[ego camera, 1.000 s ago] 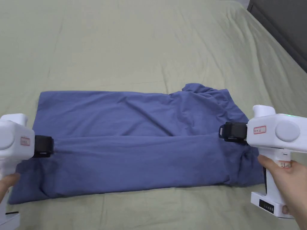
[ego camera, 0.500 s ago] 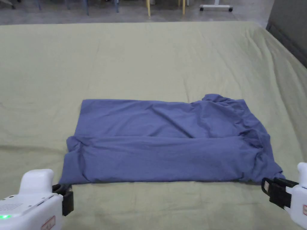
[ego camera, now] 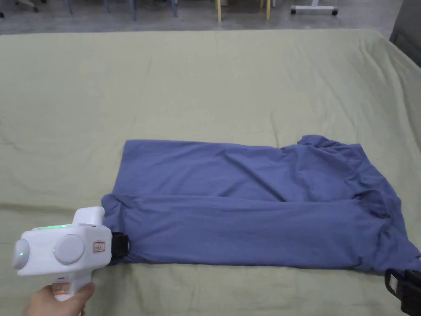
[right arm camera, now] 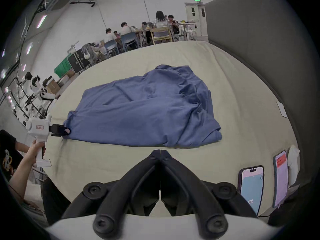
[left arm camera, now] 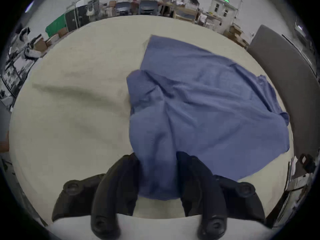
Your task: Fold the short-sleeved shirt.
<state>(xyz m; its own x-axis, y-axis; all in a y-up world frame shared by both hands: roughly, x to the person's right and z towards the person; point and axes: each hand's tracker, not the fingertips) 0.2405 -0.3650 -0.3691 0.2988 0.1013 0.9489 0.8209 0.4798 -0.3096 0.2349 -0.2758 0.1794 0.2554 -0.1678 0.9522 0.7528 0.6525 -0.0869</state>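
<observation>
we see blue shirt (ego camera: 255,205) flat on green sheet (ego camera: 205,82), long band, near edge already folded over middle. our left gripper (left arm camera: 157,171) at shirt's left near corner, cloth lying between its jaws; whether they clench it, we cannot tell. our right gripper (right arm camera: 160,151) clenched on nothing, jaws touching, just off shirt's right near corner. we judge lengthwise fold done, crosswise fold starting. next move calls for right gripper to take its corner, then both carry one end over other. no containers here.
</observation>
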